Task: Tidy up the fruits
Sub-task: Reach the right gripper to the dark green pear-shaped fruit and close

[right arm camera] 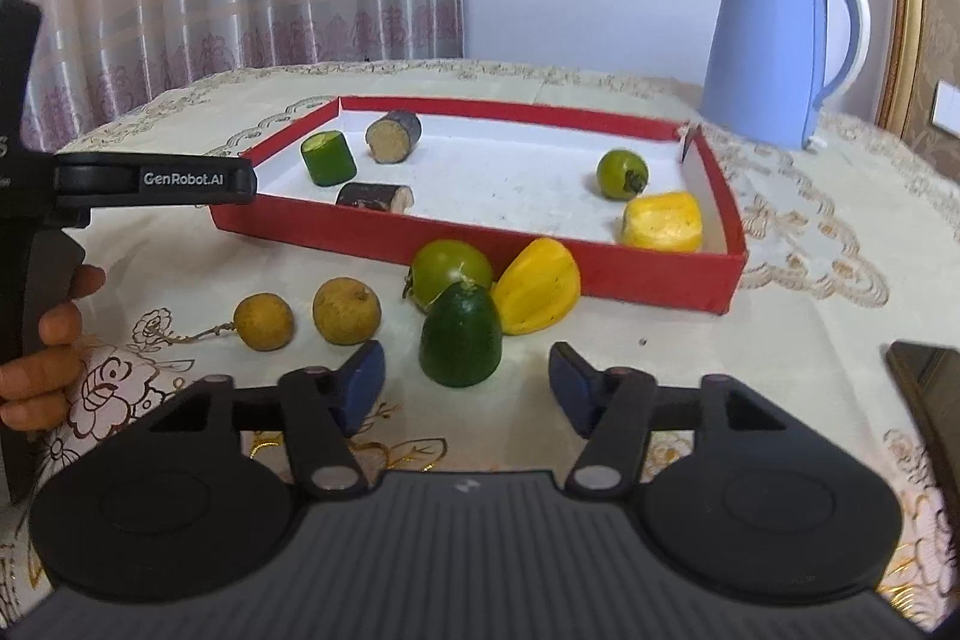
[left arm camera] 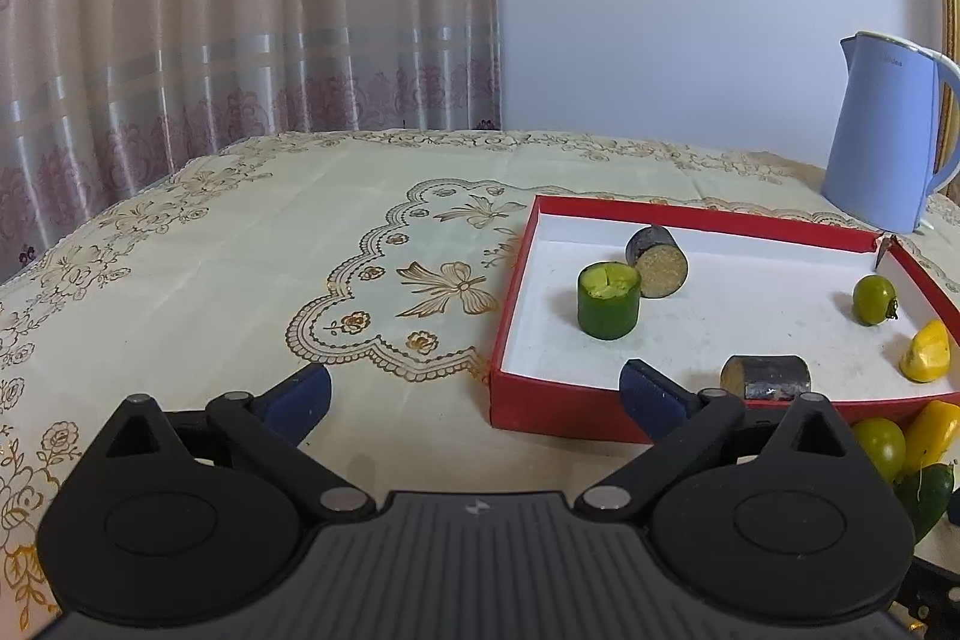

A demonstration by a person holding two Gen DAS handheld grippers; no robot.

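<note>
Our right gripper (right arm camera: 467, 381) brackets a dark green fruit (right arm camera: 461, 334), pads not touching.
We count five pieces in the red tray (right arm camera: 600, 274); left gripper (left arm camera: 474, 391) gapes empty at its edge.

A red tray (left arm camera: 510, 292) with a white floor is seen on a floral tablecloth (left arm camera: 240, 268), viewed between the wide-spread jaws of the left gripper (left arm camera: 474, 394), which hold nothing. Inside are a green cylinder piece (left arm camera: 607, 301), two dark cut pieces (left arm camera: 657, 261) (left arm camera: 767, 376), a green round fruit (left arm camera: 873, 300) and a yellow piece (left arm camera: 927, 351). A blue kettle (left arm camera: 882, 130) stands behind the tray.
</note>
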